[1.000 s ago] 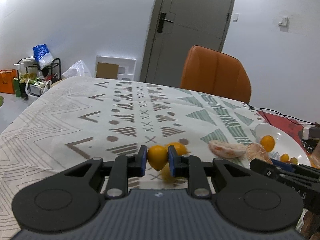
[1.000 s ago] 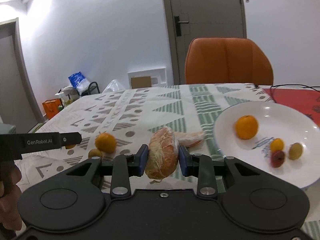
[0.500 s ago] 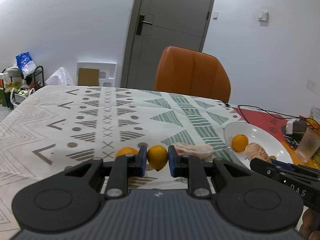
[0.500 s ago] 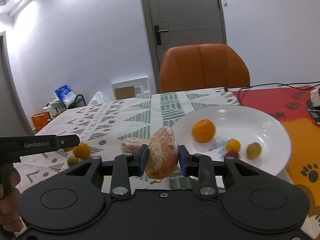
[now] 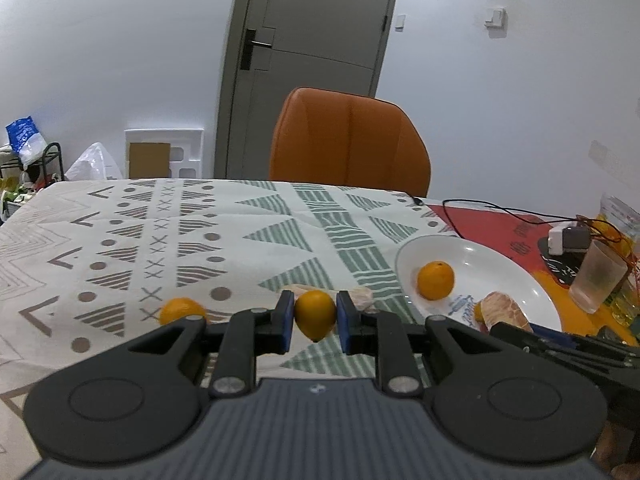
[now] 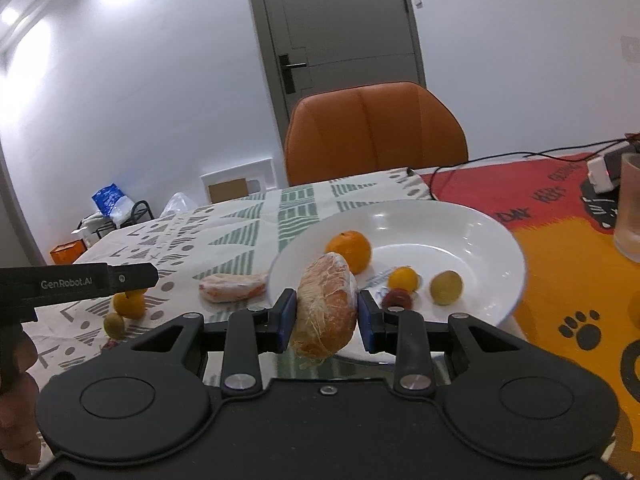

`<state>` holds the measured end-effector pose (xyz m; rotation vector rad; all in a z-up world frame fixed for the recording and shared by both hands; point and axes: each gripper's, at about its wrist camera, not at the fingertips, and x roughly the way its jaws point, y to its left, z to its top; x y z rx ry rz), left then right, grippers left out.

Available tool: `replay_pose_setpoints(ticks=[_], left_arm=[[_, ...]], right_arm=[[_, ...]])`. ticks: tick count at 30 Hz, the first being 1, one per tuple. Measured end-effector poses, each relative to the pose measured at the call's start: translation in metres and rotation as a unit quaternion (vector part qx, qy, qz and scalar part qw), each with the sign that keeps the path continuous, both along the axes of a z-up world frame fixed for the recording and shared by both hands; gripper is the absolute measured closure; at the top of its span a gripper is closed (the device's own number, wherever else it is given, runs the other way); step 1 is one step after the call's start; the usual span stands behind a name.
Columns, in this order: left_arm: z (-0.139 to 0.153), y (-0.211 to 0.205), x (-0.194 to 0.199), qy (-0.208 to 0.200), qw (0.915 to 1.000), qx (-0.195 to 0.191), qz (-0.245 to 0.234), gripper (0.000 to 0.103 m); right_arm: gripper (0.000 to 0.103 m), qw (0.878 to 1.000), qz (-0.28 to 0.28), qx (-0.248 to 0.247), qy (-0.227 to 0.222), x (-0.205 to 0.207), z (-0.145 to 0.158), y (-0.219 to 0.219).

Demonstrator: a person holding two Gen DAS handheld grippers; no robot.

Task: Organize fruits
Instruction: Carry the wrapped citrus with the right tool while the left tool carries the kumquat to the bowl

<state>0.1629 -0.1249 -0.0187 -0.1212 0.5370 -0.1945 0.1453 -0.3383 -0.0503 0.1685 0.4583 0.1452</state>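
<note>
White plate [image 6: 500,236] nearer now; both fruits stay gripped.

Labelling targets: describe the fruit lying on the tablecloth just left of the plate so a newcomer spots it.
Start at the white plate on the patterned tablecloth. Just off its left rim lies a peeled citrus segment, flat on the cloth. It is long, pale pink-orange and filmy, unlike the round orange fruit further left.

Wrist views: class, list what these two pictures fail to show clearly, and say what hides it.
- Red fruit on the plate, right view: small, kind unclear.
- Peeled segment, left view: mostly behind the left tongs.
- Cup, right view: cut by the edge.
</note>
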Motion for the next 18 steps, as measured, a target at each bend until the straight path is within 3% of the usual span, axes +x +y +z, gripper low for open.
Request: replay_pose_setpoints(ticks=[18], left_arm=[[-0.003, -0.056, 0.009, 0.0, 0.9984, 0.003, -0.057, 0.082]], right_arm=[[0.072, 0.998, -0.057, 0.003, 0.004, 0.004, -0.006, -0.049]])
